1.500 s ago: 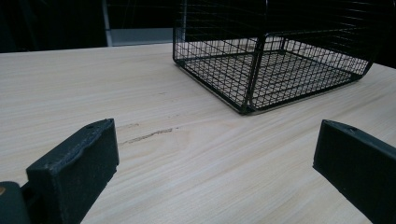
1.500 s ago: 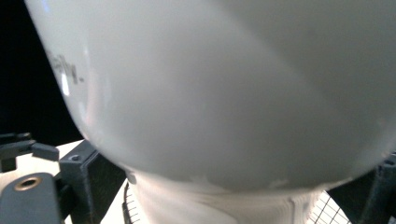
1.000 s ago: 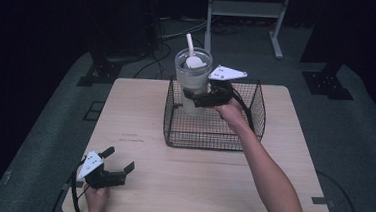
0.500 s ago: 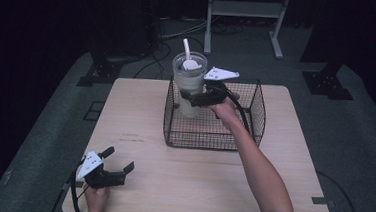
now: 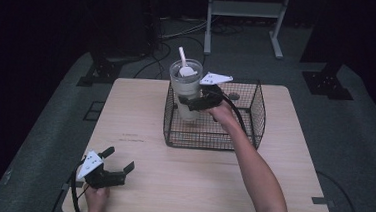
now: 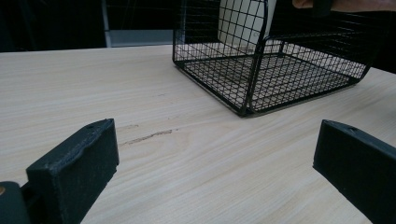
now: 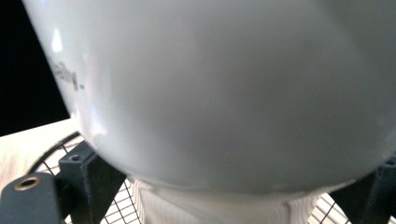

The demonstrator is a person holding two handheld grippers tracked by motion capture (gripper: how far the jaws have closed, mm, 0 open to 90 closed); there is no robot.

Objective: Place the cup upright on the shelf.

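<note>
Here your right tongs [image 5: 190, 102] are clamped on the cup [image 5: 186, 88], one jaw on each side of its frosted wall. The cup is upright in the near-left part of the basket [image 5: 213, 141], its upper half standing above the rim; whether its base touches the mesh floor you cannot tell from these views. A white straw [image 5: 182, 58] leans out of its lid. In the right gripper view the cup's pale wall [image 7: 224, 93] sits close between the two jaws, with the mesh [image 7: 121, 205] below.

Your left tongs [image 5: 116, 168] rest at the near-left corner of the counter [image 5: 140, 117], jaws spread wide with nothing between them. They are well apart from the basket [image 6: 261, 70], which stands farther off in the left gripper view.
</note>
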